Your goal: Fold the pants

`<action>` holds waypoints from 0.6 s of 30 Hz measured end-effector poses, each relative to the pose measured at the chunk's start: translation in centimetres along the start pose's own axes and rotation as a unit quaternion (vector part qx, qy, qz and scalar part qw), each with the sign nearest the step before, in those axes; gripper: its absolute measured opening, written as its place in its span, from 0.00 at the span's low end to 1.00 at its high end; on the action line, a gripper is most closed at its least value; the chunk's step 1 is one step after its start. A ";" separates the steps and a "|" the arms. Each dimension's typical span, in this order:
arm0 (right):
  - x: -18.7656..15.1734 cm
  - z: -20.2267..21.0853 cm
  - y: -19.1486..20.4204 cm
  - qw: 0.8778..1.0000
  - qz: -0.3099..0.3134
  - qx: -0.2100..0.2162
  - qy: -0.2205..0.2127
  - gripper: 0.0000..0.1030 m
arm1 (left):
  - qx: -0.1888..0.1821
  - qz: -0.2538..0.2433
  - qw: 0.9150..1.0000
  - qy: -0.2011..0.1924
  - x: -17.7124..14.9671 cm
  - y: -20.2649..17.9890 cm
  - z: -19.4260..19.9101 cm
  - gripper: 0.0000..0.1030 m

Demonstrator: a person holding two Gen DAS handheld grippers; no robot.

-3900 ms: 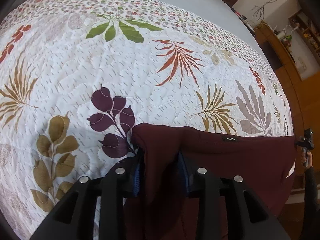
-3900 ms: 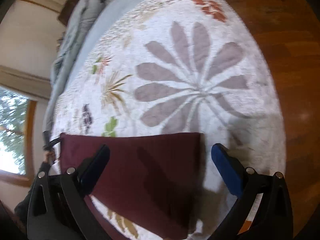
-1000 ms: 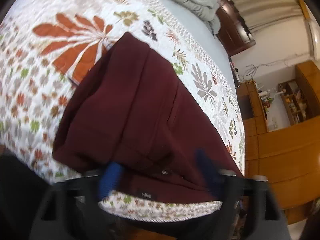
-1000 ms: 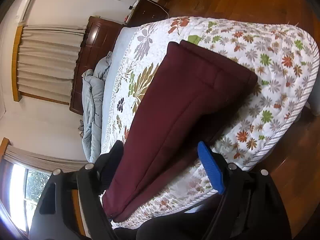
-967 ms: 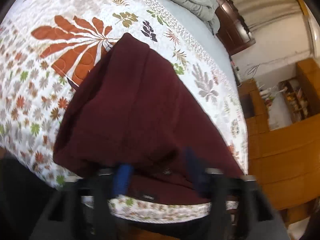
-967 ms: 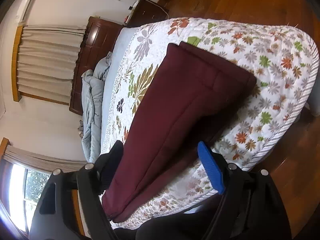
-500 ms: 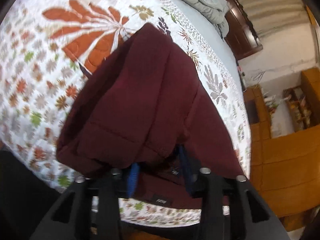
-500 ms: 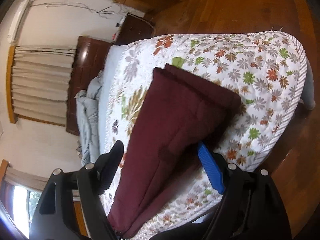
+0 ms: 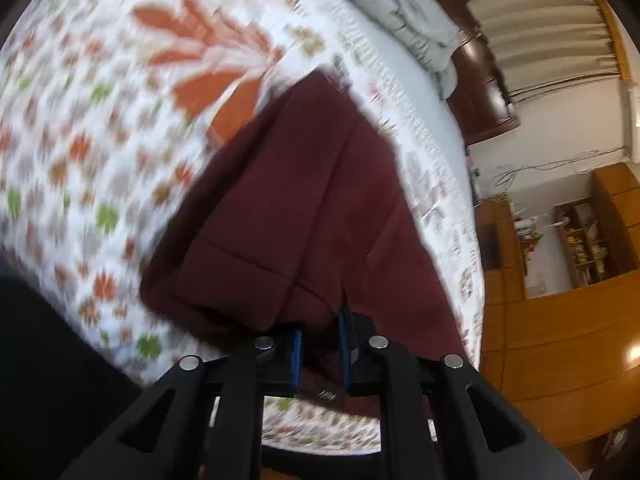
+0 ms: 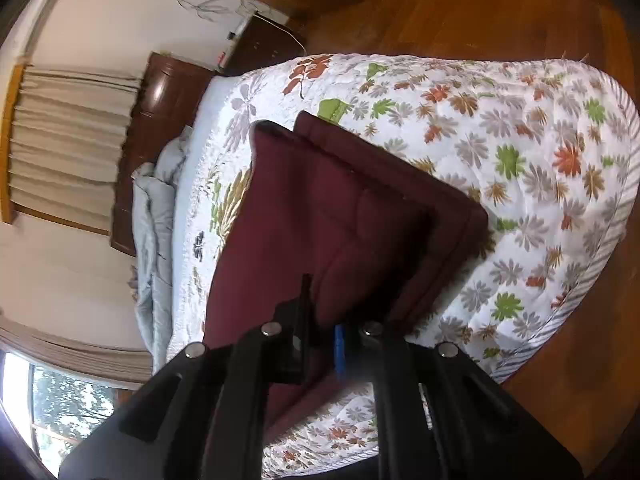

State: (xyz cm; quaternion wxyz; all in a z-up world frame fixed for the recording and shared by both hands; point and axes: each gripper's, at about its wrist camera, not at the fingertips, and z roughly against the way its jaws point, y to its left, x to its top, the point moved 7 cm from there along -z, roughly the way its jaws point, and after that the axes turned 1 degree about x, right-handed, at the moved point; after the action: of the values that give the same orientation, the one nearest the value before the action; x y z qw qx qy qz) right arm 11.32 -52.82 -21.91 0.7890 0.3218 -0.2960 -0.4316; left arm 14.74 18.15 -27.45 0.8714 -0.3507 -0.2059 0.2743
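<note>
The maroon pants lay folded lengthwise on the floral quilt, near the bed's foot corner, running away toward the headboard. The left gripper was clamped on the near edge of the cloth, its blue pads pinching a fold. The right gripper was closing on the pants' near edge, cloth between its jaws. A grey blanket lay bunched at the far end, beyond it curtains.
</note>
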 end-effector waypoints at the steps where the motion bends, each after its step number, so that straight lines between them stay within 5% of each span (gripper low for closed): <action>1: 0.0 0.1 0.2 1.000 0.003 -0.001 -0.003 0.08 | 0.001 0.005 1.000 0.000 -0.3 0.2 0.0 0.13; 7: 0.5 1.5 2.4 1.000 0.025 -0.007 -0.012 0.08 | -0.007 -0.018 1.000 -0.020 -0.5 -1.3 2.1 0.13; 14: 0.1 0.3 0.8 0.999 0.007 -0.036 0.011 0.15 | 0.010 0.030 1.000 0.002 -1.7 1.5 0.3 0.14; 16: -0.5 2.0 1.5 0.996 0.044 -0.078 -0.006 0.33 | 0.011 0.023 1.000 0.000 -1.7 1.2 0.5 0.15; 18: -1.8 4.9 3.6 0.983 0.117 -0.137 -0.044 0.33 | 0.014 0.013 1.000 0.002 -1.8 1.1 0.5 0.19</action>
State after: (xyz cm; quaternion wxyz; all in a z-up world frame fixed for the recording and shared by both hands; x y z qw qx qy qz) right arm 8.61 -50.98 -16.42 0.8572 0.1544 -0.3037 -0.3862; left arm 12.73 17.94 -28.18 0.8729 -0.3420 -0.1954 0.2878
